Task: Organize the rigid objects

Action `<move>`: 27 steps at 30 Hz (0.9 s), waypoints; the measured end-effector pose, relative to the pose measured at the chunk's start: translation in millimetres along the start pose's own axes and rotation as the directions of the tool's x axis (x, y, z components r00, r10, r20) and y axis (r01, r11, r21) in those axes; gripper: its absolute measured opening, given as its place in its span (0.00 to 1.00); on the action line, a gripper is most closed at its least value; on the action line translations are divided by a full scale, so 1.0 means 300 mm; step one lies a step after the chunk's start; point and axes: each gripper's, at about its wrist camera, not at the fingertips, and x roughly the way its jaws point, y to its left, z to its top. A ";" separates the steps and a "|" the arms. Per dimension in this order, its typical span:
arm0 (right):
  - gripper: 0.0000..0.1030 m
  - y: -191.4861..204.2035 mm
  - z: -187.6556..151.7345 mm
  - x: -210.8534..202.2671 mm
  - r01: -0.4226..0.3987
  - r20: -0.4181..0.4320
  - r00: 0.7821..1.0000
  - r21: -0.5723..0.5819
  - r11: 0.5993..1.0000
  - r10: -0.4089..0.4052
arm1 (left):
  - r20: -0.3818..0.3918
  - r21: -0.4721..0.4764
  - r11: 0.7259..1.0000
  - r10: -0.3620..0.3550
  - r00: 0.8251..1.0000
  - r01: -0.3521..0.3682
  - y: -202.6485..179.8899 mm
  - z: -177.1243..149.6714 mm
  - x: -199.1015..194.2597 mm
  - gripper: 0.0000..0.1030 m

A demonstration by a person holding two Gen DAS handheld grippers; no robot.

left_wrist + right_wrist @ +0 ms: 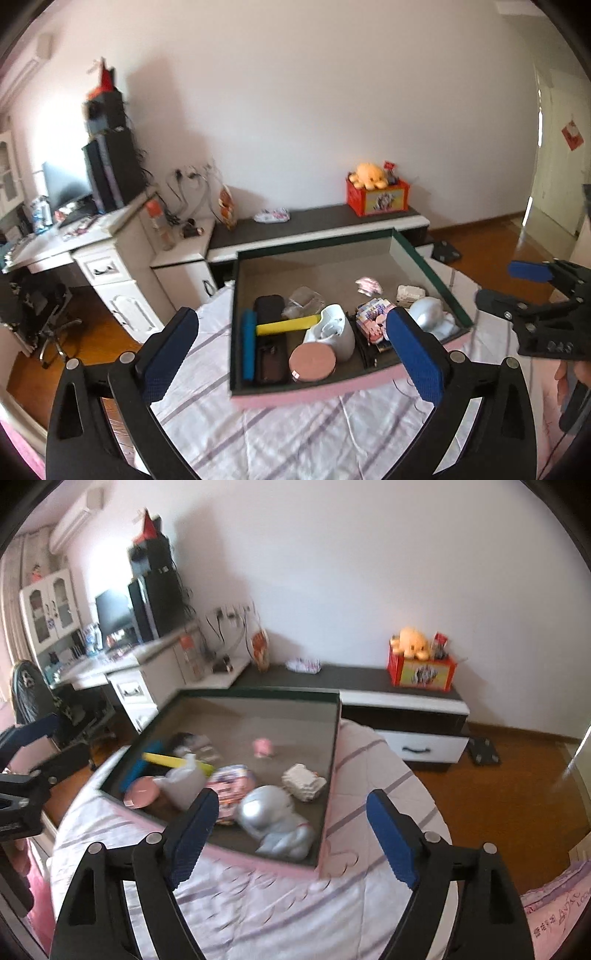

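Note:
A shallow box (424,258) with a dark rim and pink front lies on the striped bed; it also shows in the right wrist view (334,738). In it lie a yellow bar (288,325), a blue bar (249,343), a pink round tin (312,363), a white device (332,330), a silver figure (273,819) and several small items. My left gripper (291,354) is open and empty, held above the box's near edge. My right gripper (291,834) is open and empty, above the box's near right corner.
A striped bedsheet (295,435) covers the bed. Behind it stand a white desk (110,258) with a monitor and speakers, a low black-topped cabinet (369,686), and a red box with an orange plush toy (417,664). Wooden floor (498,794) lies to the right.

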 end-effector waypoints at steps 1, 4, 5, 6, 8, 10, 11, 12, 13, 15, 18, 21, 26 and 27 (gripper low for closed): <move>0.93 0.016 -0.007 -0.037 0.015 0.024 1.000 -0.003 1.000 -0.015 | 0.014 -0.006 1.000 -0.002 1.000 0.002 -0.001 -0.008 -0.037 1.00; 1.00 0.075 -0.047 -0.173 0.021 0.109 0.994 -0.024 0.999 -0.018 | 0.057 -0.016 1.000 -0.008 0.998 0.009 -0.005 -0.034 -0.159 1.00; 1.00 0.096 -0.058 -0.213 0.012 0.127 0.992 -0.022 1.000 -0.009 | 0.069 -0.017 1.000 0.000 0.998 0.001 -0.010 -0.040 -0.196 1.00; 1.00 0.120 -0.071 -0.259 0.003 0.151 0.989 -0.026 1.000 0.001 | 0.085 -0.021 1.000 0.005 0.996 -0.003 -0.015 -0.049 -0.237 1.00; 1.00 0.164 -0.094 -0.337 0.003 0.181 0.983 -0.040 0.999 0.005 | 0.107 -0.027 1.000 0.004 0.994 -0.001 -0.019 -0.073 -0.314 1.00; 1.00 0.194 -0.113 -0.397 0.001 0.208 0.978 -0.043 0.999 0.008 | 0.130 -0.024 1.000 -0.011 0.991 0.015 -0.024 -0.098 -0.392 1.00; 1.00 0.210 -0.123 -0.429 -0.005 0.213 0.977 -0.044 0.999 0.014 | 0.141 -0.022 1.000 -0.015 0.990 0.018 -0.028 -0.110 -0.426 1.00; 1.00 0.230 -0.134 -0.463 -0.008 0.224 0.974 -0.048 0.999 0.019 | 0.152 -0.025 1.000 -0.014 0.988 0.018 -0.030 -0.122 -0.466 1.00; 1.00 0.250 -0.147 -0.498 -0.001 0.240 0.971 -0.050 0.999 0.013 | 0.157 -0.024 1.000 -0.013 0.987 0.017 -0.033 -0.131 -0.498 1.00; 1.00 0.280 -0.170 -0.553 0.007 0.258 0.966 -0.064 0.998 0.010 | 0.182 -0.017 1.000 -0.005 0.983 0.008 -0.040 -0.153 -0.569 1.00; 1.00 0.323 -0.210 -0.638 0.009 0.286 0.958 -0.075 0.997 0.013 | 0.216 -0.013 1.000 0.012 0.976 -0.009 -0.045 -0.176 -0.657 1.00; 1.00 0.351 -0.245 -0.727 0.022 0.321 0.947 -0.080 0.997 0.005 | 0.257 -0.016 1.000 0.022 0.966 -0.019 -0.044 -0.202 -0.759 1.00; 1.00 0.400 -0.302 -0.859 0.063 0.382 0.924 -0.086 0.994 -0.026 | 0.322 -0.034 0.998 0.055 0.945 -0.046 -0.051 -0.247 -0.900 1.00; 1.00 0.412 -0.315 -0.886 0.071 0.395 0.918 -0.087 0.994 -0.031 | 0.330 -0.036 0.998 0.064 0.942 -0.055 -0.055 -0.255 -0.923 1.00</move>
